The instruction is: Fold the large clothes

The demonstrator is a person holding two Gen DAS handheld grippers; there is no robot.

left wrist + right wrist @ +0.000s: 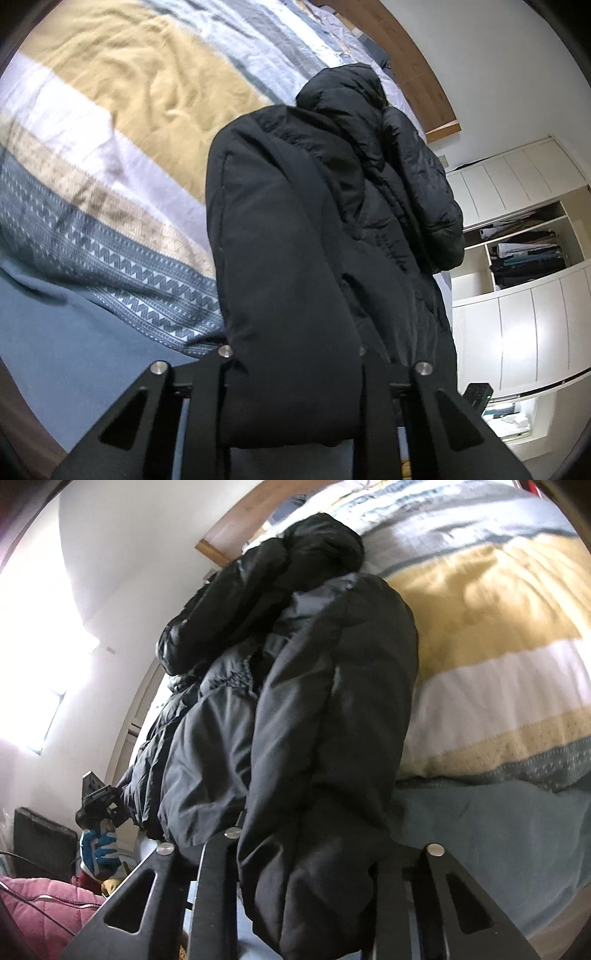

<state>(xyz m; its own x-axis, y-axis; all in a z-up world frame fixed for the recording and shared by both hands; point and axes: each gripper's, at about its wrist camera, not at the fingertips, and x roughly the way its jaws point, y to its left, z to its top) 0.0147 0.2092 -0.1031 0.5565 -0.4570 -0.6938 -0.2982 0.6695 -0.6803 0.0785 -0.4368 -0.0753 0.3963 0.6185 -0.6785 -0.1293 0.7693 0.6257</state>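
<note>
1. A black padded jacket (332, 221) lies on a striped bedspread (110, 129).
2. The left gripper (295, 398) pinches one near corner of its edge; the right gripper (306, 886) pinches the other.
3. The jacket's long axis runs straight away from both grippers, equally near, hood (321, 539) farthest.
</note>
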